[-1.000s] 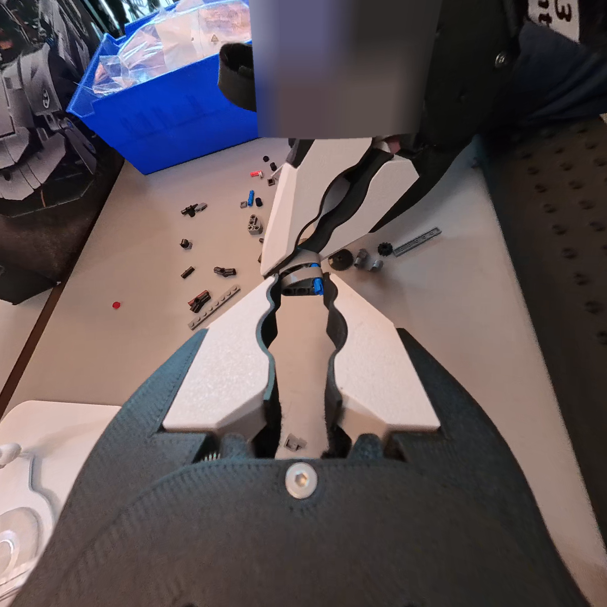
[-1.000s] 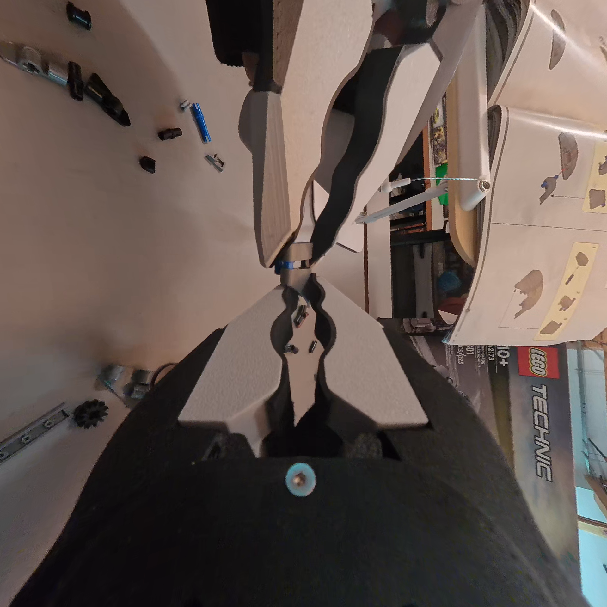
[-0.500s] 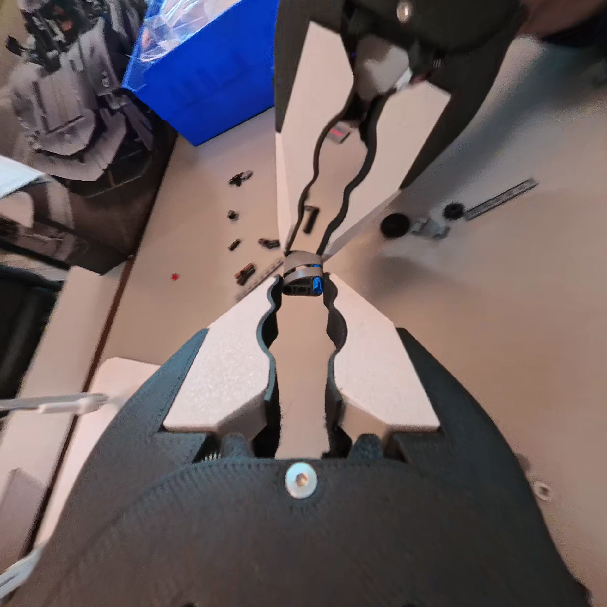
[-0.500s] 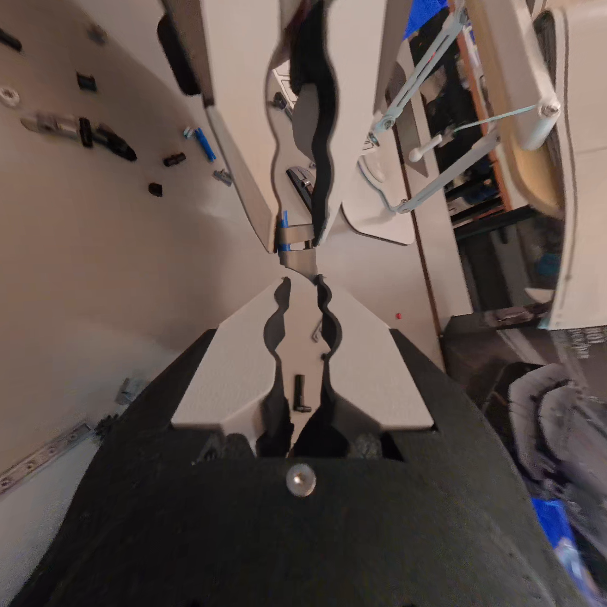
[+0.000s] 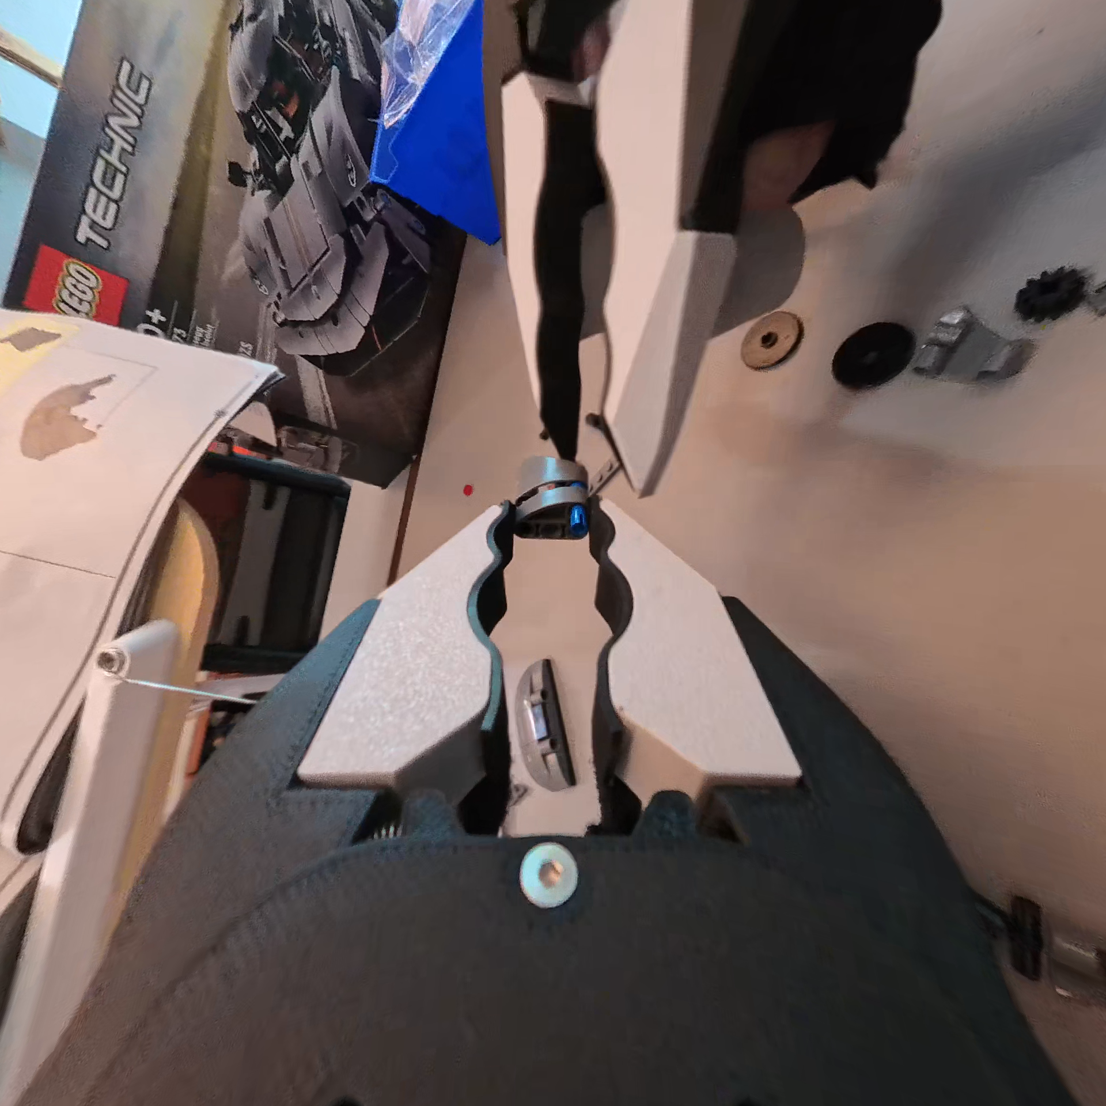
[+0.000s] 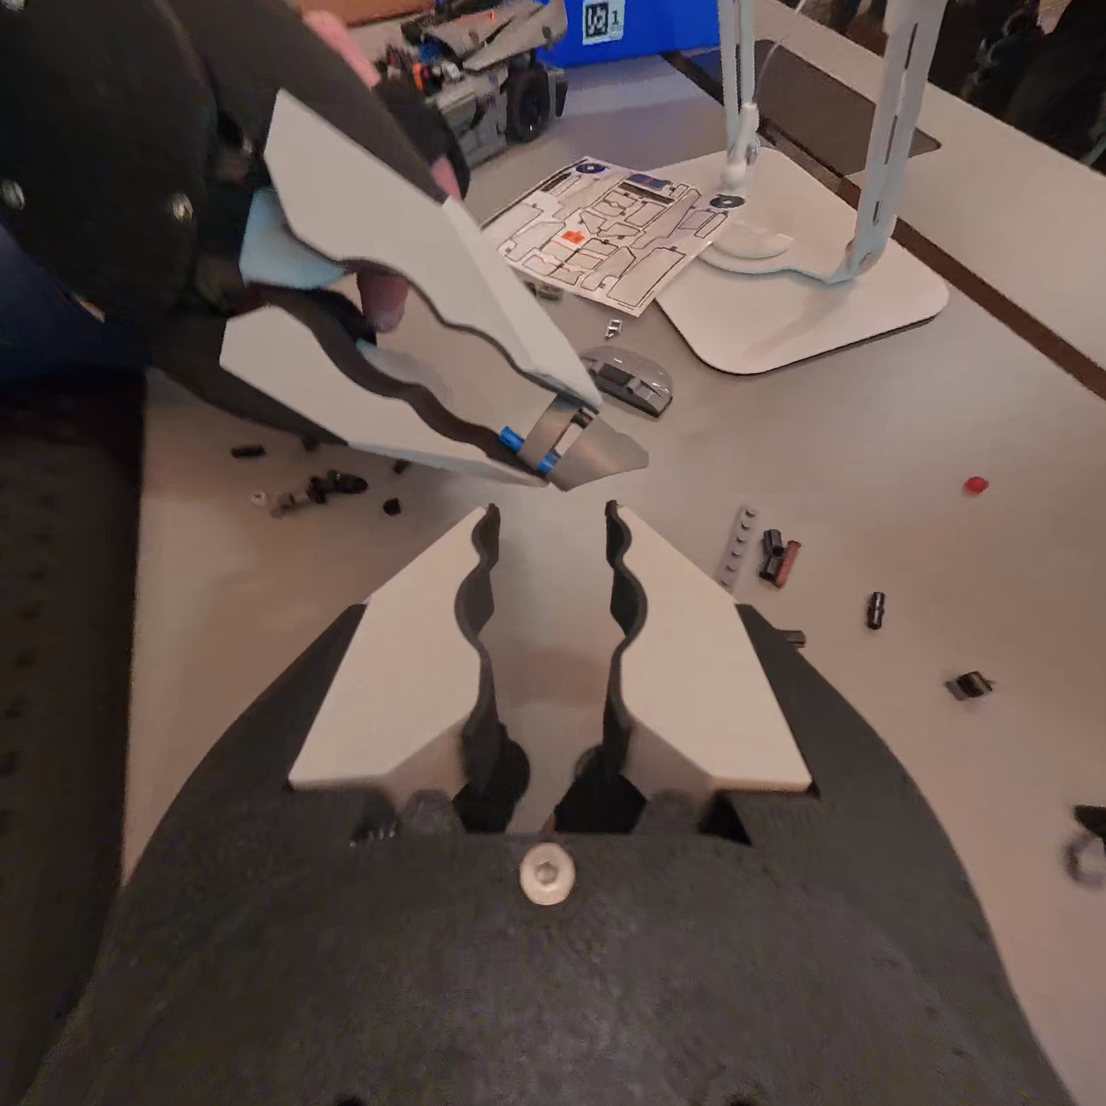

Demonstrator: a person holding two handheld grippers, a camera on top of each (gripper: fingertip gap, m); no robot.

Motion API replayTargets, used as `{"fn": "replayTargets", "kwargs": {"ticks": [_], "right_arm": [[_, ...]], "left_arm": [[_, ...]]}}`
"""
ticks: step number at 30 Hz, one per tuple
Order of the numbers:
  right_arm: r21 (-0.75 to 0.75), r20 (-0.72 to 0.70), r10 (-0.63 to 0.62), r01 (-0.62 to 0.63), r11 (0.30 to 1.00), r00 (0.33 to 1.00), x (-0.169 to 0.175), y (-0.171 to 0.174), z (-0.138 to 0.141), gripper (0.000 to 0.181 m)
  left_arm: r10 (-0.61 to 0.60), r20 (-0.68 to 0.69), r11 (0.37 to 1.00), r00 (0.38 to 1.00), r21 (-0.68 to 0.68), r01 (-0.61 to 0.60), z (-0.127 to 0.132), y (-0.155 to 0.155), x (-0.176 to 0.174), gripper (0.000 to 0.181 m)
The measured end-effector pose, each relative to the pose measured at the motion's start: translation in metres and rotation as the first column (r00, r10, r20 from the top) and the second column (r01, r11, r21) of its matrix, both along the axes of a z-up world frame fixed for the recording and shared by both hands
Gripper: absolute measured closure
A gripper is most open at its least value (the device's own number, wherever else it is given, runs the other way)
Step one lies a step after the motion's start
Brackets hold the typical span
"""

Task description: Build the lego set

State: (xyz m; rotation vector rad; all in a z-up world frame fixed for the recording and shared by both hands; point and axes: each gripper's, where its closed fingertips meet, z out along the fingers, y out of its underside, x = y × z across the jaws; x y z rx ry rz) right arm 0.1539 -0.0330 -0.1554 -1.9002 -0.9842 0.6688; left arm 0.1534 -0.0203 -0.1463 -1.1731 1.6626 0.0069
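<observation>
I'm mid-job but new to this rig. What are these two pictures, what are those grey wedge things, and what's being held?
Each picture comes from a camera mounted on a hand-held gripper, looking along its two grey fingers. In the left wrist view, the left gripper is shut on a small grey assembly with a blue pin. The right wrist view shows the right gripper open and empty, with the left gripper and its piece ahead of it. On the table lie loose small parts, a red stud, a curved grey panel, a sticker sheet and a white stand base.
</observation>
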Motion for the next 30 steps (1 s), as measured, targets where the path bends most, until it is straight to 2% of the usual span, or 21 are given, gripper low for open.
{"fn": "replayTargets", "kwargs": {"ticks": [6, 11, 15, 18, 21, 24, 30], "right_arm": [[-0.092, -0.2, -0.039, 0.021, 0.996, 0.979, 0.002, 0.003, 0.019, 0.142], [-0.134, -0.211, -0.054, 0.026, 0.991, 0.976, 0.002, 0.002, 0.016, 0.146], [-0.191, -0.303, -0.052, -0.007, 0.982, 0.951, 0.001, 0.001, 0.02, 0.149], [-0.227, -0.364, -0.047, -0.04, 0.973, 0.93, 0.0, 0.0, 0.023, 0.144], [-0.221, -0.34, -0.05, -0.028, 0.975, 0.939, -0.003, 0.0, 0.02, 0.14], [-0.206, -0.308, -0.051, -0.014, 0.978, 0.95, -0.002, -0.001, 0.019, 0.147], [-0.113, -0.23, -0.051, 0.025, 0.993, 0.972, 0.001, 0.001, 0.021, 0.15]], "left_arm": [[0.015, -0.025, 0.99, 1.0, 0.14, -0.012, 0.006, -0.002, 0.005, 0.159], [0.043, -0.056, 0.973, 0.997, 0.231, -0.029, 0.007, -0.001, 0.006, 0.159], [0.028, -0.045, 0.967, 0.999, 0.254, -0.015, 0.012, -0.004, 0.008, 0.159], [0.032, -0.057, 0.961, 0.998, 0.277, -0.015, 0.012, -0.004, 0.008, 0.159], [0.017, -0.063, 0.95, 0.998, 0.312, 0.003, 0.013, -0.01, 0.013, 0.159], [0.008, -0.055, 0.946, 0.998, 0.325, 0.011, 0.015, -0.015, 0.017, 0.16], [-0.001, -0.038, 0.96, 0.999, 0.279, 0.011, 0.016, -0.013, 0.015, 0.159]]}}
